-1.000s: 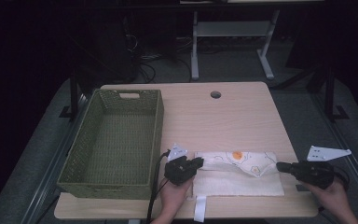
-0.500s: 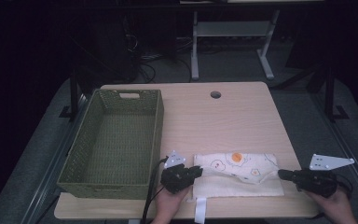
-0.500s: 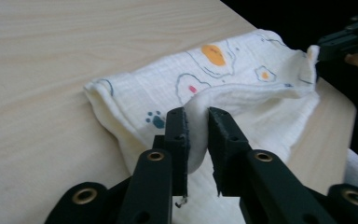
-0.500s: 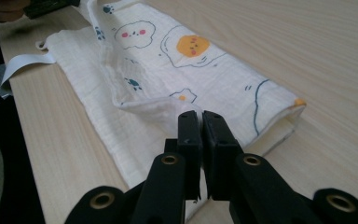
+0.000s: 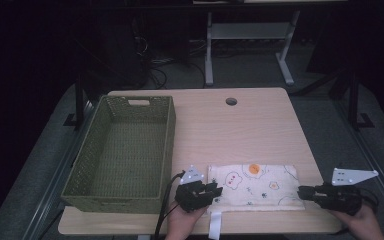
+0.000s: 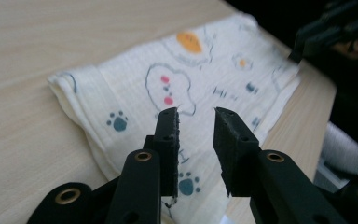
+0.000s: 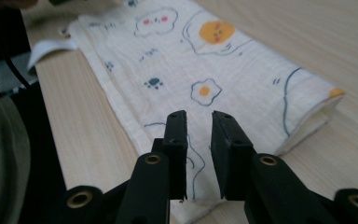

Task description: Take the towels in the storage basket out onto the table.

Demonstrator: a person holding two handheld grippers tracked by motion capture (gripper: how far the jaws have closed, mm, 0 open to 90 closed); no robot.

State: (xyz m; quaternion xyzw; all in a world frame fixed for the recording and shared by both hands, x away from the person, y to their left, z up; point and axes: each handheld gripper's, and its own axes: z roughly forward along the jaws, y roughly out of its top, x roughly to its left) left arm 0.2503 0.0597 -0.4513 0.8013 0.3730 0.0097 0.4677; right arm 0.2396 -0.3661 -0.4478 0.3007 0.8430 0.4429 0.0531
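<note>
Folded printed cloth (image 5: 252,185) lay flat at near edge of table (image 5: 260,125), right of green basket (image 5: 125,150). Left gripper (image 6: 196,116) and right gripper (image 7: 199,116) at its short ends, fingers just opening, apart, nothing between. Judged light, soft, limp, layers likely to slide: pinch all layers at folded corners.

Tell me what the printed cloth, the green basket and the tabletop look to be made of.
Cloth: soft woven fabric, likely cotton muslin; fine crinkled weave, matte, folded edges.
Basket: woven fibre or plastic cord, can't tell which; open mesh walls, matte green.
Tabletop: pale wood-grain surface, probably laminate; smooth, low sheen.
</note>
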